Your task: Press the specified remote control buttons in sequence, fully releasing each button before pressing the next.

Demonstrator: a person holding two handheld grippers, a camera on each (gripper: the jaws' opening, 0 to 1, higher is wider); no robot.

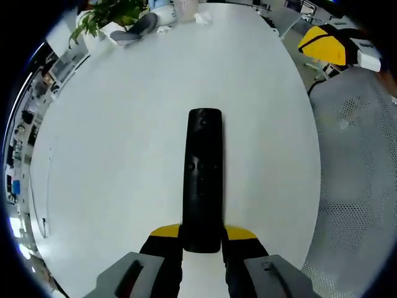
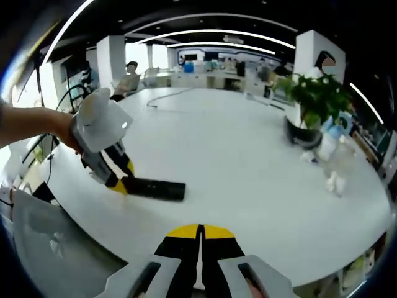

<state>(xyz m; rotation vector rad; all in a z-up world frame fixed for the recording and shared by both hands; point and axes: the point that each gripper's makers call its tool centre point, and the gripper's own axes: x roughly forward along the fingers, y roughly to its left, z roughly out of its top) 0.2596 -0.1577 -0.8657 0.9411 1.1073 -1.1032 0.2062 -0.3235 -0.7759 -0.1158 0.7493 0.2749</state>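
Right now your left gripper (image 1: 201,239) has its yellow-tipped jaws clamped on the near end of the black remote control (image 1: 203,180), which lies flat on the white table (image 1: 111,167) and stretches straight ahead of the jaws. Your right gripper (image 2: 200,234) has its jaws pressed together with nothing between them, held above the table edge. From it, the remote sits ahead and to the left, well apart, its far end in the left claw. A potted plant (image 2: 313,102) stands far ahead to the right.
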